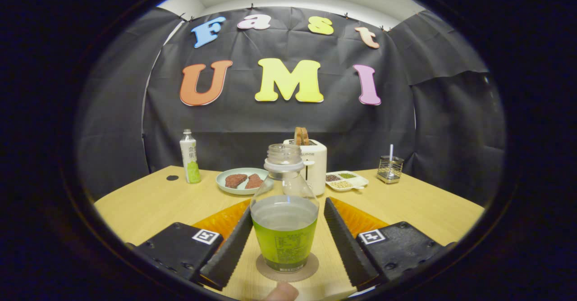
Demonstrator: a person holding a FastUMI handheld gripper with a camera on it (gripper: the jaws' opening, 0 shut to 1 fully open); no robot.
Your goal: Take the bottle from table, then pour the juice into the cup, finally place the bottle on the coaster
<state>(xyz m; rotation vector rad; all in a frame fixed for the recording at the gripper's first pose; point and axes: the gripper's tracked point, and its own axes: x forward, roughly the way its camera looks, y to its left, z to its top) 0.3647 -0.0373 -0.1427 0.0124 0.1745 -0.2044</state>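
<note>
A clear uncapped bottle (285,229) with a green label stands upright on a round brown coaster (306,268) on the wooden table (148,206). It holds liquid up to just above the label. My gripper (287,208) is open, and the bottle stands between its two fingers. Each finger lies close beside the bottle's wall, with a thin gap showing on either side.
At the back of the table stand a capped bottle (190,157), a plate (225,184) with two brown pieces, a white toaster (311,161) holding bread, a divided tray (347,180) of grains, and a wire holder (390,169). A person's fingertip (281,292) shows below the coaster.
</note>
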